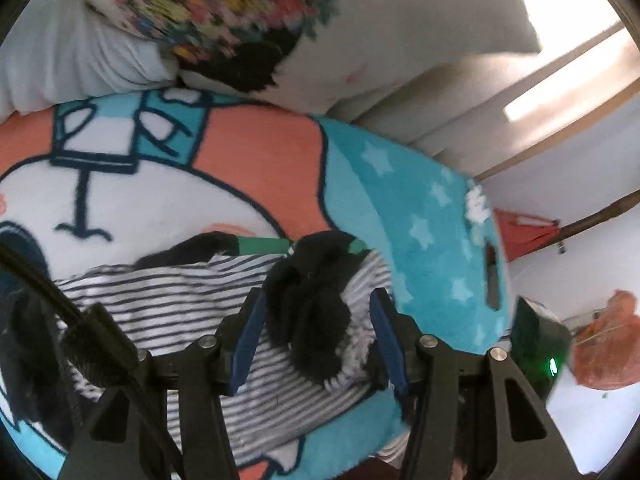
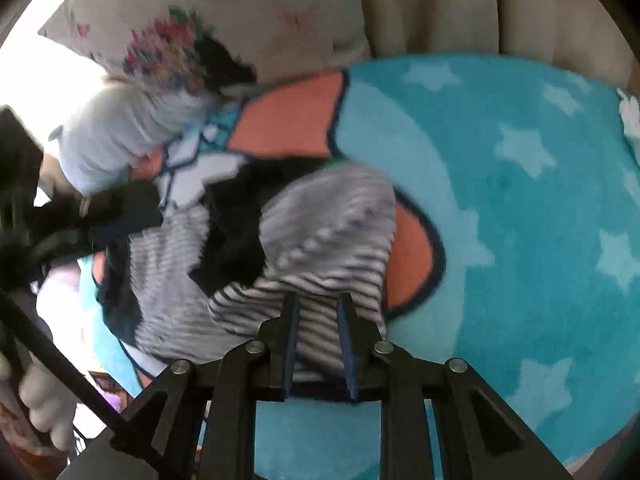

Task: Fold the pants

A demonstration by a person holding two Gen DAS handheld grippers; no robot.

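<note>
The pants are black-and-white striped with black trim and lie bunched on a turquoise cartoon blanket. In the left wrist view my left gripper is open, its blue pads either side of a black bunched part of the pants. In the right wrist view my right gripper has its jaws closed in on a striped fold of the pants, which runs between the pads. The other gripper shows at the left of that view.
The blanket covers a cushion against a beige sofa back. A floral white pillow and a pale grey cloth lie behind the pants. Orange bags sit on the floor to the right.
</note>
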